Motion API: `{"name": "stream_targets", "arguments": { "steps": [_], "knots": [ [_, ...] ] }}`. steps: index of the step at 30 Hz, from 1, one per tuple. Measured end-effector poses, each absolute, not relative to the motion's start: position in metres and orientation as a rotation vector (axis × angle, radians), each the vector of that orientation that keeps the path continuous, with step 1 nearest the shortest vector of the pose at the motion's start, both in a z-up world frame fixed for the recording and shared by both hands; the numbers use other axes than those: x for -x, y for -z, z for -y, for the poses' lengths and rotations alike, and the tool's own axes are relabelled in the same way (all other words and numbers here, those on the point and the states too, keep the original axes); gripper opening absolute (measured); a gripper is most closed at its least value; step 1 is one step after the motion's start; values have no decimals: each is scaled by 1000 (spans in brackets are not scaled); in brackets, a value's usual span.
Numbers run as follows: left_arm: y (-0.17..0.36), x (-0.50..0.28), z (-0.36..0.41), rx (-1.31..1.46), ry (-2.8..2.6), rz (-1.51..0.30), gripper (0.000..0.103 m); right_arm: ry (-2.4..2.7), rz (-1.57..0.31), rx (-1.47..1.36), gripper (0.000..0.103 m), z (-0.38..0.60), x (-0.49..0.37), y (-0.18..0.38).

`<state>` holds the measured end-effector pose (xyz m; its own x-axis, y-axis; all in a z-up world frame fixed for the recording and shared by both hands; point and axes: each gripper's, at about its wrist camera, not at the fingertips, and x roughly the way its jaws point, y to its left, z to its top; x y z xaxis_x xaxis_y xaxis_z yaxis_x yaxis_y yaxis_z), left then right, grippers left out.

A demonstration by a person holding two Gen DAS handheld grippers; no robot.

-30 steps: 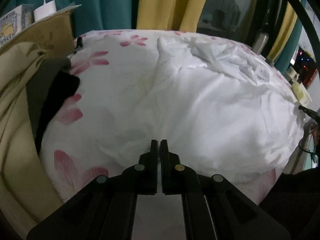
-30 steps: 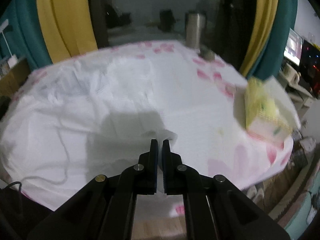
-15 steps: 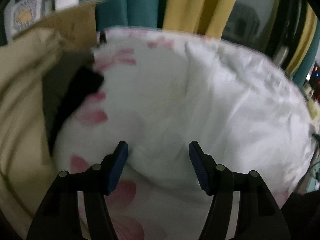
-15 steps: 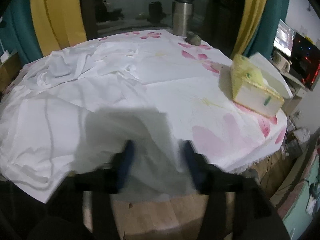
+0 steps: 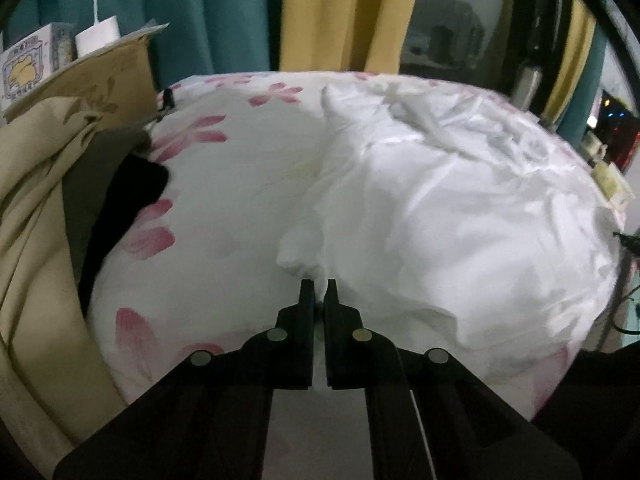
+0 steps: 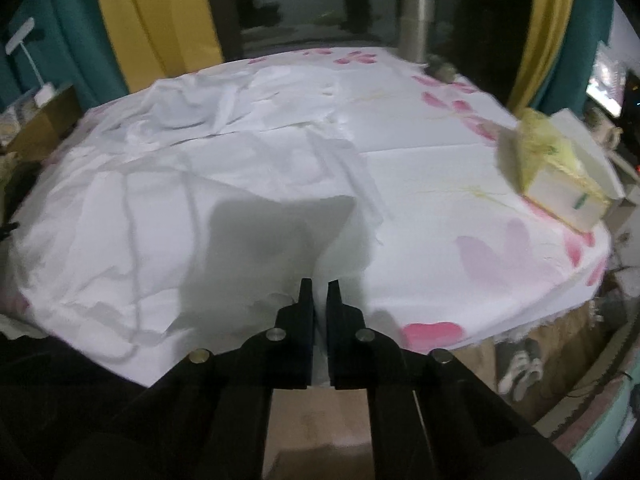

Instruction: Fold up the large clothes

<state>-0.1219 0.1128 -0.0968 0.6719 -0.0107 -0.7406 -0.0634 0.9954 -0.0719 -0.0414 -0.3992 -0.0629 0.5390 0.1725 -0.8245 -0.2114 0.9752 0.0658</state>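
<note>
No text, brand, number or sign is showing clearly enough to be read in either view. The small printed box [image 5: 30,66] at the upper left of the left wrist view is carrying a cartoon picture and what looks like a line of characters beneath it, but they are too small and blurred to make out. The yellow-and-white tissue box [image 6: 560,168] sitting on the flowered tabletop [image 6: 460,184] in the right wrist view is showing only a small green mark on its side, not legible lettering. The glowing screen [image 6: 606,88] at the far right is showing nothing readable.
</note>
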Motion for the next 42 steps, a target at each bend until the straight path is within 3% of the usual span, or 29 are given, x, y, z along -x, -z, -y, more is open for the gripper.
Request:
{"name": "stream_targets", "arguments": {
  "steps": [21, 42],
  "knots": [
    [13, 74, -129, 40, -58, -598, 4, -194, -749, 66, 5, 400, -11, -23],
    [3, -47, -151, 87, -95, -546, 4, -192, -723, -1, 5, 418, -129, -22]
  ]
}}
